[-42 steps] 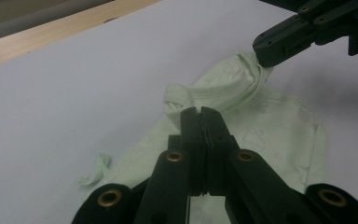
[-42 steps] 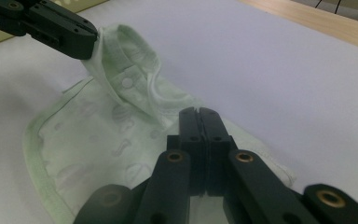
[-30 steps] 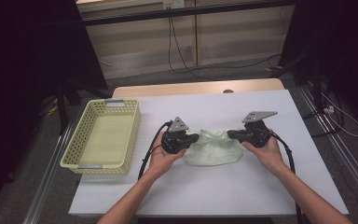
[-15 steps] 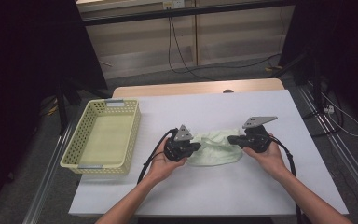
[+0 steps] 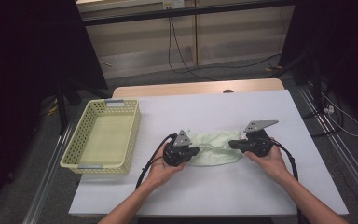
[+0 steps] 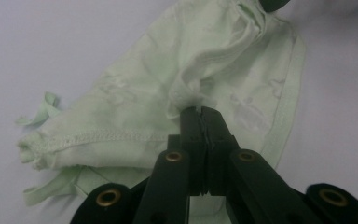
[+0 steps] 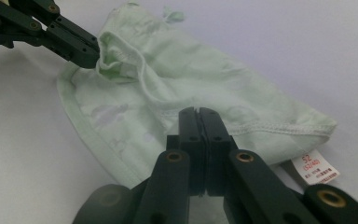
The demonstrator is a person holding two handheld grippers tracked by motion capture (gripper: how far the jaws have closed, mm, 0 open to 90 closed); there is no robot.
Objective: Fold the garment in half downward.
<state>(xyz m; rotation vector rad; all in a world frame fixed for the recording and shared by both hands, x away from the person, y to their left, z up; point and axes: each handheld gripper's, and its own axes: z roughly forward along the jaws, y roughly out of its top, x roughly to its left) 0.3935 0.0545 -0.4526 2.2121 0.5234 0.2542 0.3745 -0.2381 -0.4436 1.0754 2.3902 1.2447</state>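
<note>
A pale green garment point(image 5: 214, 149) lies crumpled on the white table point(image 5: 214, 112) between my two grippers. My left gripper point(image 5: 194, 152) is shut on a bunched fold at the garment's left end; in the left gripper view the closed jaws point(image 6: 200, 113) pinch the cloth point(image 6: 135, 107) just at their tips. My right gripper point(image 5: 233, 144) is shut on the garment's right end, its jaws point(image 7: 198, 113) closed over the fabric point(image 7: 191, 79). A white size label point(image 7: 315, 169) sticks out from the hem. The left gripper point(image 7: 92, 55) also appears at the top left of the right gripper view.
A yellow perforated basket point(image 5: 83, 141) stands at the table's left side. The table's far edge meets a wooden strip point(image 5: 196, 87). Cables point(image 5: 182, 56) run along the floor behind, and metal rails flank both sides of the table.
My left gripper has come down and toward the near edge with its end of the garment. The cloth now lies lower and flatter on the table. The right gripper has stayed about where it was.
</note>
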